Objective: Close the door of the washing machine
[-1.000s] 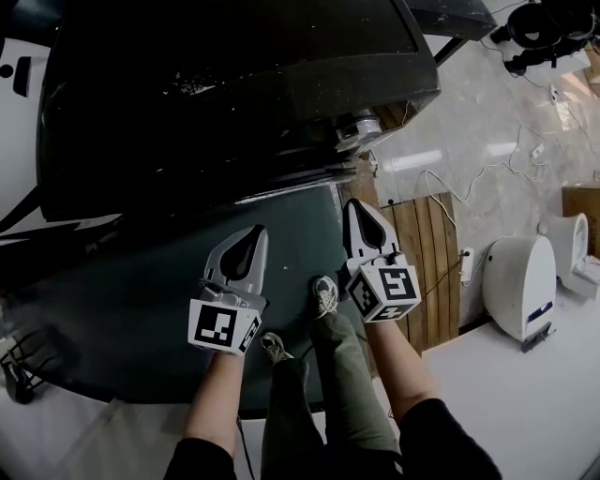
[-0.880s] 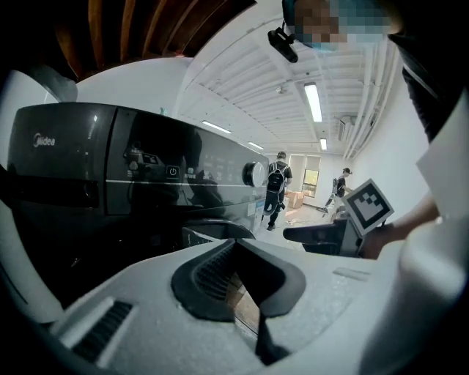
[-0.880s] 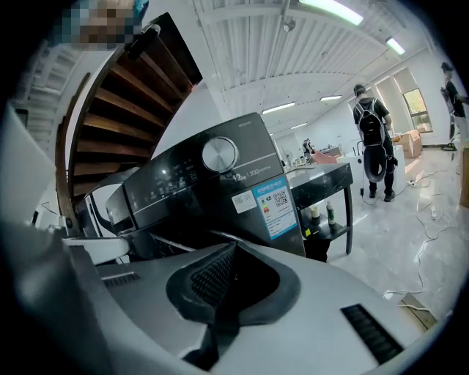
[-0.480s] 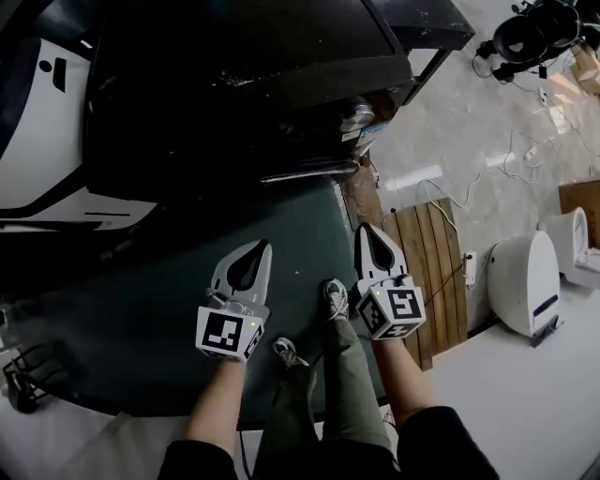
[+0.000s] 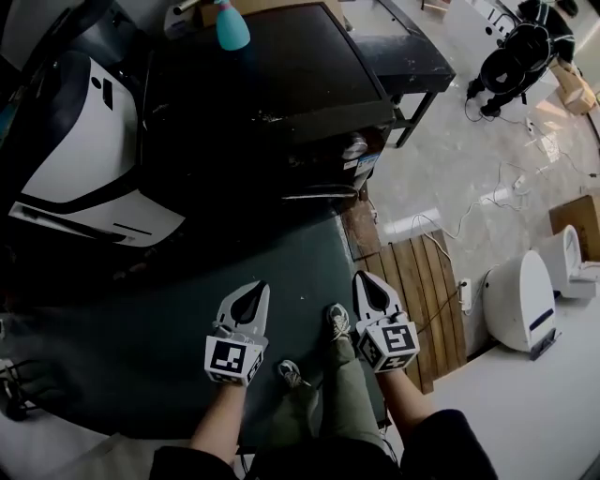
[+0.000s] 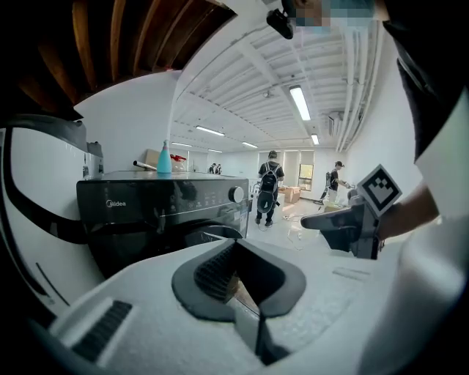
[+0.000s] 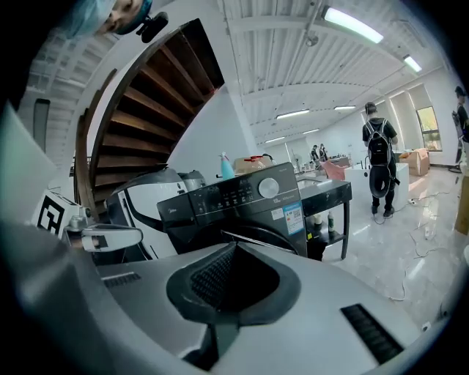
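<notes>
The black washing machine (image 5: 272,84) stands ahead of me, seen from above in the head view. Its round door (image 7: 256,238) lies against the front; whether it is latched I cannot tell. A chrome arc of the door rim (image 5: 323,192) shows below the control panel. My left gripper (image 5: 253,292) and right gripper (image 5: 367,281) hover side by side over the dark green mat (image 5: 169,319), well back from the machine. Both are shut and hold nothing. The right gripper (image 6: 344,223) shows in the left gripper view, and the left gripper (image 7: 110,236) in the right gripper view.
A white appliance (image 5: 84,159) stands left of the machine. A teal bottle (image 5: 232,23) sits on the machine's top. To the right are a black shelf table (image 5: 412,56), a wooden slat board (image 5: 422,281), cables and a white floor device (image 5: 520,300). People (image 6: 270,194) stand far off.
Both grippers have pulled back from the washing machine and risen, staying shut. More of the machine's top, the teal bottle and the white appliance have come into the head view.
</notes>
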Motion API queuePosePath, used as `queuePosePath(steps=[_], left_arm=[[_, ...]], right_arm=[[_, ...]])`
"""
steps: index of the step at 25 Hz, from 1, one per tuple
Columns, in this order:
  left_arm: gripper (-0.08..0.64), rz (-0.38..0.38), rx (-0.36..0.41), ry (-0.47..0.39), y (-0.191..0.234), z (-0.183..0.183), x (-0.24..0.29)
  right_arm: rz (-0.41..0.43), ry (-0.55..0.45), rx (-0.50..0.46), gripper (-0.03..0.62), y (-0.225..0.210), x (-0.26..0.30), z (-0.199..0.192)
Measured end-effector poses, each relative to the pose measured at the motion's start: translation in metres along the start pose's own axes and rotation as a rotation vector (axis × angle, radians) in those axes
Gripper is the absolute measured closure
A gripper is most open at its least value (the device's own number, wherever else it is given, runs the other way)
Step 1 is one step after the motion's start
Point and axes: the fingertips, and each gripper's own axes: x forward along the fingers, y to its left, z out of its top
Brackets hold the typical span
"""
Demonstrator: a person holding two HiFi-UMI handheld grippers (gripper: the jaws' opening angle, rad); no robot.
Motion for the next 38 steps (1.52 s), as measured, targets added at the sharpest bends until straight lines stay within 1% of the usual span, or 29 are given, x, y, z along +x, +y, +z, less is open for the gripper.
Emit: queuePosePath(steps=[4, 12, 16, 22, 26, 31, 36, 38], left_arm=[[0.548, -0.007, -0.001, -0.009, -0.01, 0.008, -0.031], [0.548, -0.042, -0.021, -0.028, -0.037, 0.025, -0.09], [0.548, -0.072, -0.01, -0.048, -0.052, 0.036, -0.116], [0.548, -0.086, 0.011, -0.079, -0.064, 0.049, -0.159], [0.548, -0.09, 0.023, -0.106, -0.068, 0.054, -0.184], [0.548, -0.087, 0.044, -0.106, -0.067, 0.056, -0.216], [0.548, -0.094, 0.067, -0.108, -0.071, 0.055, -0.242], [0.548, -0.099, 0.07, -0.106, -0.074, 0.052, -0.25]], right_arm=[[0.01, -0.015, -0.007, 0.592, 0.022, -0.029, 0.013], [-0.006, -0.057, 0.002, 0.592, 0.061, -0.092, 0.039], [-0.012, -0.087, -0.026, 0.592, 0.076, -0.12, 0.053], [-0.023, -0.122, -0.027, 0.592, 0.107, -0.161, 0.063], [-0.025, -0.137, -0.034, 0.592, 0.129, -0.182, 0.062], [-0.016, -0.15, -0.054, 0.592, 0.154, -0.203, 0.061], [-0.026, -0.162, -0.082, 0.592, 0.165, -0.224, 0.059], [-0.023, -0.169, -0.076, 0.592, 0.169, -0.231, 0.057]])
